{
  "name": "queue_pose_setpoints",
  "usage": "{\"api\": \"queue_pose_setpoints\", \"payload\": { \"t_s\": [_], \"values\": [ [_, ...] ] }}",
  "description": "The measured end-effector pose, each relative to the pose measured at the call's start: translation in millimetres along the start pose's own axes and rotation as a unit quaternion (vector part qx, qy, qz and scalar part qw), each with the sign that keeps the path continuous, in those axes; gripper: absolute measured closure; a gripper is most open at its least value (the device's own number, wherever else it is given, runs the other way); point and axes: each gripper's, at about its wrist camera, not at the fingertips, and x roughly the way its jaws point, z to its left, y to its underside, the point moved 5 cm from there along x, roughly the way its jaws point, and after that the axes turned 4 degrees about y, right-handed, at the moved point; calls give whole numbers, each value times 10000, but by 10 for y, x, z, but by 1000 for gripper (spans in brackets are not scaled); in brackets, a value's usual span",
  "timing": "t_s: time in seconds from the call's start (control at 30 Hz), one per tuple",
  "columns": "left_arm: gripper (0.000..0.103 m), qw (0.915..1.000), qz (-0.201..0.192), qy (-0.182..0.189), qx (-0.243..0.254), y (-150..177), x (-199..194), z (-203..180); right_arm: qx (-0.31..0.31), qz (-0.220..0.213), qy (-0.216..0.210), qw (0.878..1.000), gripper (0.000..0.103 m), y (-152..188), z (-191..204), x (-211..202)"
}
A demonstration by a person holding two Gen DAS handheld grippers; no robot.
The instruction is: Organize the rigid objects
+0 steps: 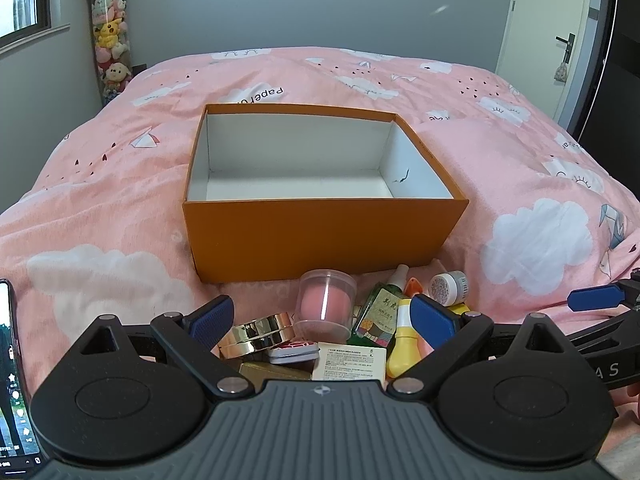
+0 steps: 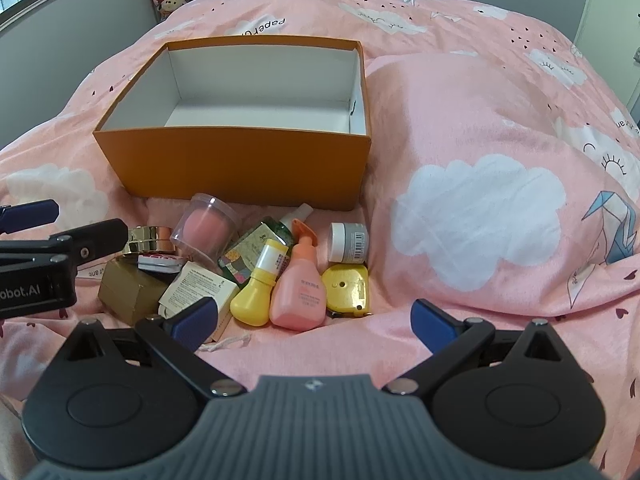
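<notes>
Orange box (image 2: 240, 160), open-topped, on the pink bedspread (image 2: 480, 200). Small bottles and jars (image 2: 298, 292) heaped just before the box. Left gripper (image 1: 322, 316) and right gripper (image 2: 314, 320): jaws spread, holding nothing, the heap lying beyond their tips.

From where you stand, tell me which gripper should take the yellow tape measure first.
Right. The yellow tape measure lies at the right edge of the pile, just ahead of the right gripper, whose jaws are open and empty. The left gripper sits over the gold compact side.
</notes>
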Motion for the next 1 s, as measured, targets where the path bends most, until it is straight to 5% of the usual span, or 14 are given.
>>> {"api": "queue_pose_setpoints", "payload": {
  "t_s": [1.0],
  "values": [
    [0,9999,130,2,-57,25,47,24,20,109,10,9999,2,30,3,47]
  ]
}}
